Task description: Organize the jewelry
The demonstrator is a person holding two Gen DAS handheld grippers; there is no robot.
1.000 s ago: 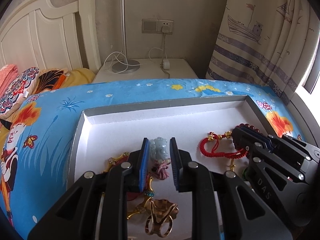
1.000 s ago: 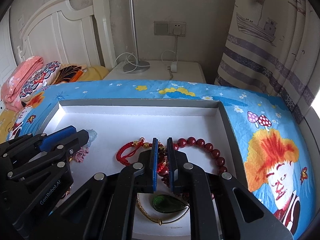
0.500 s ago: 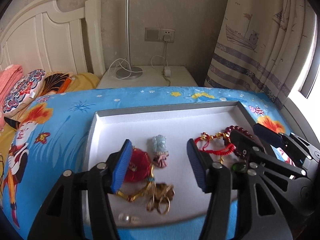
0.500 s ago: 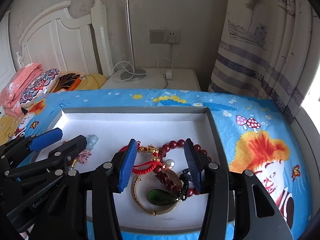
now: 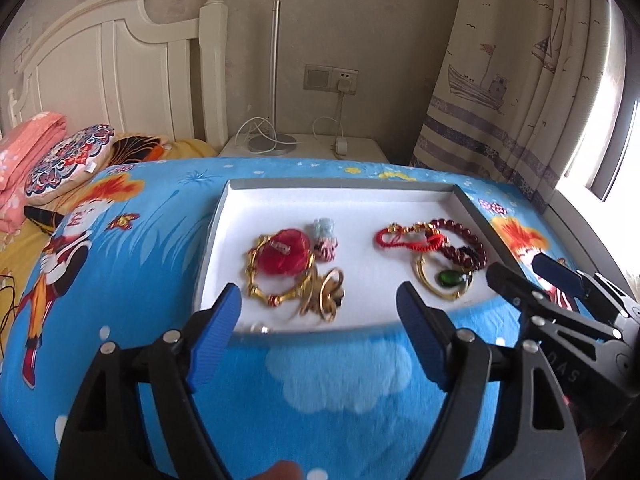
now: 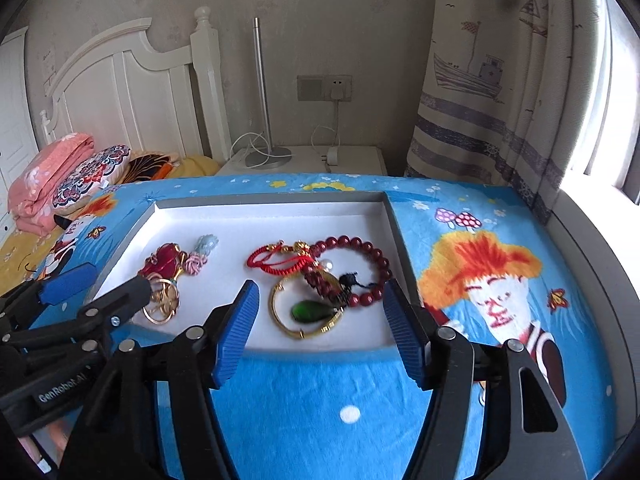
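Both tools just let go and backed off the tray [image 5: 466, 200]. My left tool [image 5: 318, 328] has been opening, wide and empty; right tool [image 6: 320, 316] likewise. Jewelry sits in two clusters: gold bangle pile [image 5: 280, 276] left, red bead bracelet [image 6: 360, 268] group right. Looks sorted.

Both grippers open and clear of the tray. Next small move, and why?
Probably ease the right gripper forward over the red bead bracelet: it lies tangled with the red cord and the gold bangle, and the open fingers hold nothing.

Home bedroom: headboard [image 5: 120, 68], nightstand [image 5: 304, 148], curtain [image 5: 520, 80].
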